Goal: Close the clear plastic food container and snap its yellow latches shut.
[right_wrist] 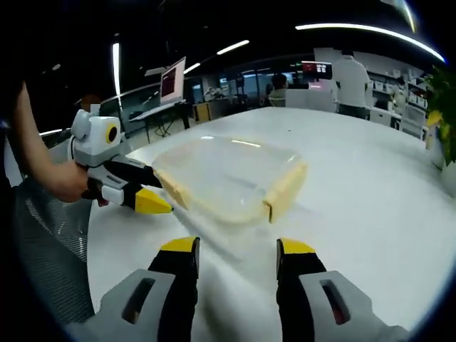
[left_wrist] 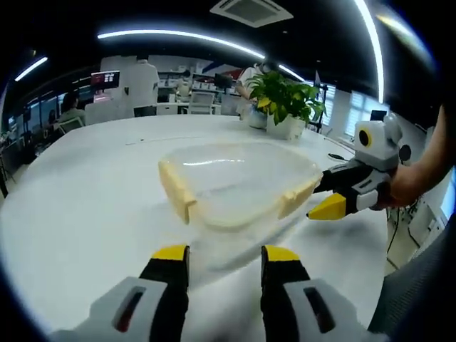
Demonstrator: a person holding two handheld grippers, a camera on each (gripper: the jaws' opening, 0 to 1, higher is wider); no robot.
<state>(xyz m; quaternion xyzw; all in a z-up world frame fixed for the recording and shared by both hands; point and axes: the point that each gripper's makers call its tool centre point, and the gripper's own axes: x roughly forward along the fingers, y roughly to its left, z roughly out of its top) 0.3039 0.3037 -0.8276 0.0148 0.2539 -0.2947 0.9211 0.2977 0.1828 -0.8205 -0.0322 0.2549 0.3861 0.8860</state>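
At the bottom of the left gripper view, the left gripper (left_wrist: 225, 258) is seen nearest, its two yellow-tipped jaws spread apart with nothing between them, held just short of the clear plastic container (left_wrist: 239, 182). The container is set on the white table (left_wrist: 85, 185), at the centre of the view, with its lid resting on top; a yellow latch (left_wrist: 177, 191) is seen on its side at 9 o'clock and another (left_wrist: 296, 198) at 4 o'clock.

From 3 o'clock the right gripper (left_wrist: 326, 196) is brought in, gripped by a hand (left_wrist: 406, 187) with the forearm extending off the edge. Its jaws are parted on either side of the near latch. A potted plant (left_wrist: 285, 103) is placed beyond the container at 1 o'clock.

In the right gripper view, the right gripper (right_wrist: 236, 256) is shown unclenched below the container (right_wrist: 228, 178), and the left gripper (right_wrist: 153, 191) is reached in from 9 o'clock.
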